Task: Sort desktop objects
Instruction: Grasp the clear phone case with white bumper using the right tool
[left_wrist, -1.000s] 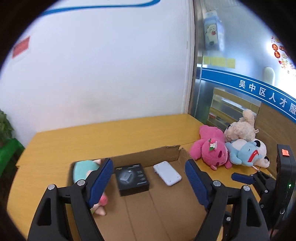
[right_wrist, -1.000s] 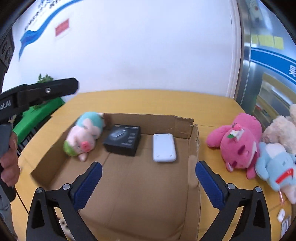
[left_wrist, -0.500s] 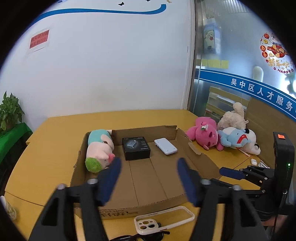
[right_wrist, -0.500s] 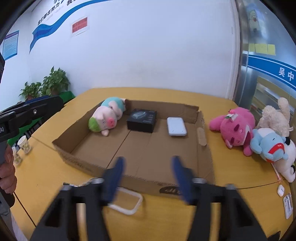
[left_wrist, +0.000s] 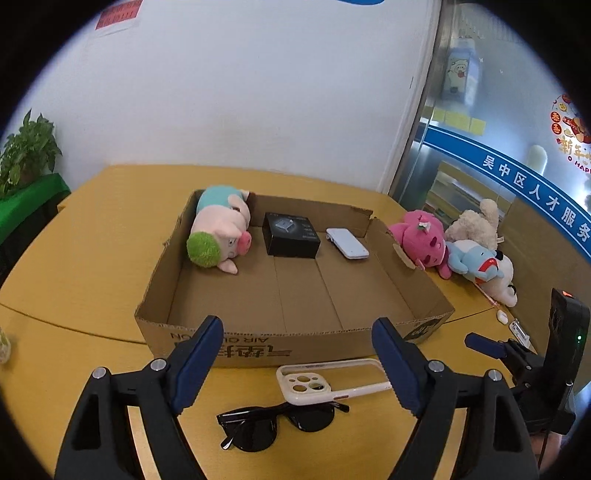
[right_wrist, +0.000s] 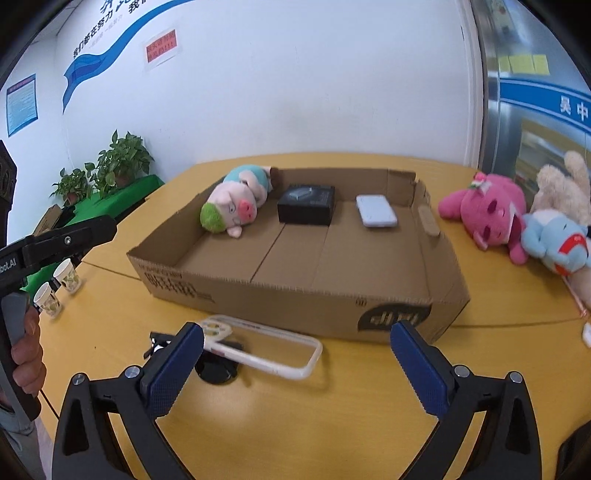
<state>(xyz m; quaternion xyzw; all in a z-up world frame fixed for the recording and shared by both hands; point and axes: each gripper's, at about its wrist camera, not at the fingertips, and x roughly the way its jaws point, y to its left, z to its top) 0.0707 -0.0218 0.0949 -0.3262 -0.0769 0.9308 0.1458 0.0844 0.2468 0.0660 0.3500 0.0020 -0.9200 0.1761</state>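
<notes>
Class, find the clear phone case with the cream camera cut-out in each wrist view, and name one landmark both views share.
Left wrist view: the clear phone case with the cream camera cut-out lies lower centre, before the box, sunglasses below it.
Right wrist view: the case lies lower left of centre, before the box.
Shared landmark: the shallow brown cardboard box.

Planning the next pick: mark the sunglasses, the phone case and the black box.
sunglasses (left_wrist: 280, 424), left wrist view, bridge between lenses.
phone case (left_wrist: 304, 386), left wrist view, camera-cutout end.
black box (right_wrist: 306, 203), right wrist view, top face.
</notes>
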